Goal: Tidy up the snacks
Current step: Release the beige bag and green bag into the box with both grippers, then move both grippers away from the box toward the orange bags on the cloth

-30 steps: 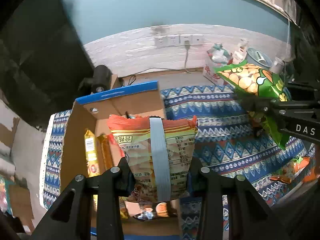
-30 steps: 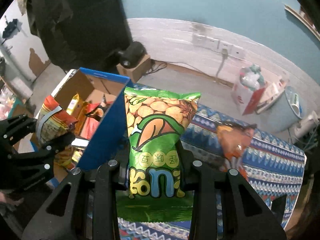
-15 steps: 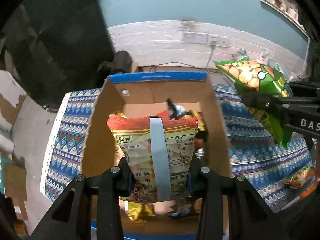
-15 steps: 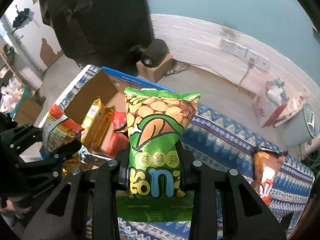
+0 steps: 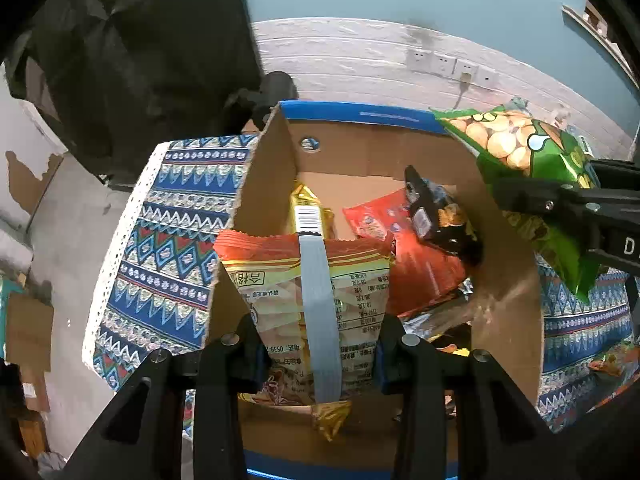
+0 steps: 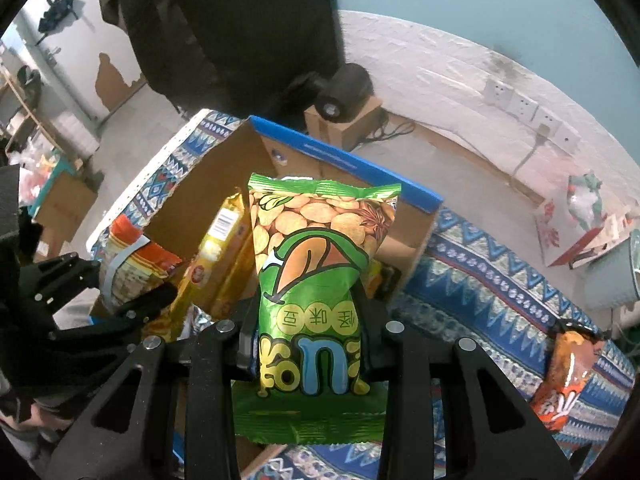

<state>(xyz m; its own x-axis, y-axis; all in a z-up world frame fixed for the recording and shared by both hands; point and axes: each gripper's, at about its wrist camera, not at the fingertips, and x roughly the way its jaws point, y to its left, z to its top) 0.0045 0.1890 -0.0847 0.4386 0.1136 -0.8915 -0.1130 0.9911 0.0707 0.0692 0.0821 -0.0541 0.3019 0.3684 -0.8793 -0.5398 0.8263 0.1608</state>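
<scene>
My left gripper point(image 5: 320, 344) is shut on an orange-and-yellow snack bag point(image 5: 308, 292) with a grey back seam, held upright over the near part of an open cardboard box point(image 5: 372, 152) with blue edges. The box holds a gold packet point(image 5: 306, 212), a red bag point(image 5: 404, 256) and a dark packet point(image 5: 436, 216). My right gripper point(image 6: 308, 336) is shut on a green peanut bag point(image 6: 316, 280), held over the box's right wall point(image 6: 416, 248). The green bag shows in the left wrist view point(image 5: 528, 168) at the right. The left gripper's orange bag point(image 6: 128, 264) shows in the right wrist view.
The box stands on a blue patterned cloth point(image 5: 160, 248). An orange snack bag point(image 6: 568, 372) lies on the cloth at the right. A black speaker on a small carton point(image 6: 344, 96) and wall sockets point(image 6: 520, 104) are behind. A red-and-white bag point(image 6: 580, 220) stands far right.
Both grippers have moved left toward the box with their bags. The left one now hangs over the box's near part, the right one over its right wall.
</scene>
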